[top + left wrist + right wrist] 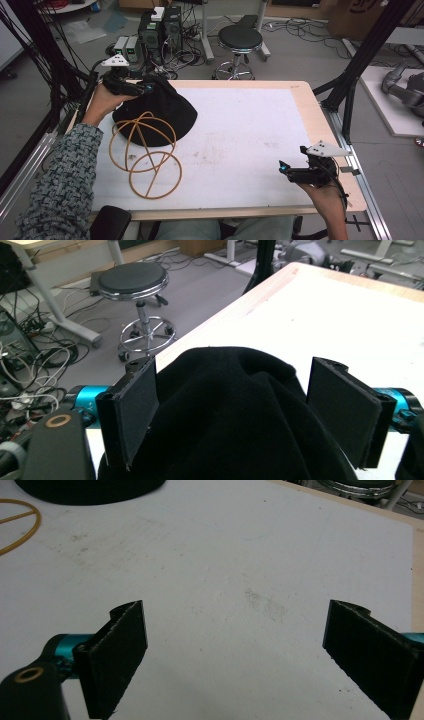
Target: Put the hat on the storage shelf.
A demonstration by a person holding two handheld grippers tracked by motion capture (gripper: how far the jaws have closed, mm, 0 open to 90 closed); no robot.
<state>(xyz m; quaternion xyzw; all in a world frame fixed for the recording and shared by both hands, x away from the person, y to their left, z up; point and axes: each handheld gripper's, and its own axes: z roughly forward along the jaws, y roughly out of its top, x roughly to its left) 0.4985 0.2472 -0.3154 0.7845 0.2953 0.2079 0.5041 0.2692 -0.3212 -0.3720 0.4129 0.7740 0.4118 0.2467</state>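
Observation:
A black cloth (160,112) lies in a rounded heap at the back left of the white mat (240,140). A tan wire frame of joined hoops (145,155) rests against its front edge. My left gripper (146,89) is at the cloth's far-left top, held by a hand in a patterned sleeve. In the left gripper view the bunched cloth (235,415) rises between the wide-apart jaws of this gripper (235,370), which is open. My right gripper (283,168) hovers at the front right, open (239,612) over bare mat. The cloth's edge (85,490) and the wire (20,525) lie far off.
The wooden table edge (305,100) frames the mat. Beyond the far edge stand a black stool (240,40) and computer towers (160,30) among floor cables. Black frame posts (367,55) rise at the right. The stool (132,280) also appears past the left gripper.

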